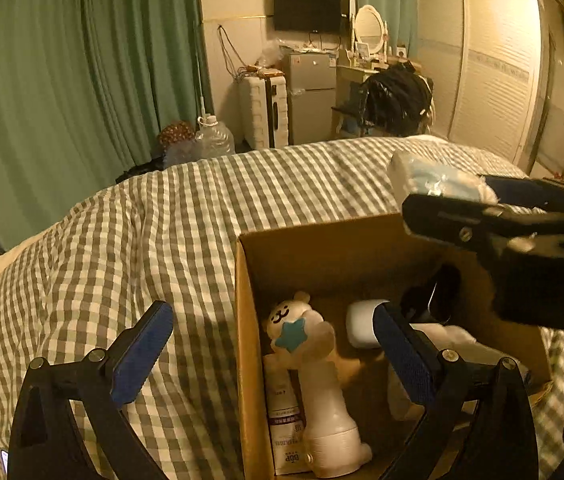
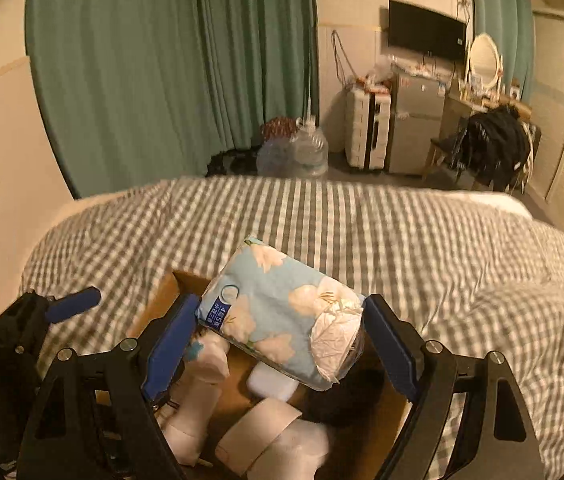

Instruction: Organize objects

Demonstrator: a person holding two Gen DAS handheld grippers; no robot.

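An open cardboard box (image 1: 242, 320) sits on the checked bedcover. Inside lie a white bear-shaped bottle with a blue star (image 1: 314, 360), a white tube (image 1: 286, 420) and a white rounded case (image 1: 362, 324). My left gripper (image 1: 274, 344) is open and empty, straddling the box's left wall. My right gripper (image 2: 282, 332) is shut on a light blue flowered tissue pack (image 2: 278, 312) and holds it above the box (image 2: 162, 292); the pack also shows in the left wrist view (image 1: 434, 180). White rolled items (image 2: 266, 436) lie in the box below.
The checked bedcover (image 1: 122, 240) spreads around the box. Beyond the bed stand green curtains (image 1: 62, 80), a water jug (image 1: 214, 136), a white suitcase (image 1: 262, 112), a small fridge (image 1: 312, 92), a chair with dark clothes (image 1: 398, 100) and a wardrobe (image 1: 490, 60).
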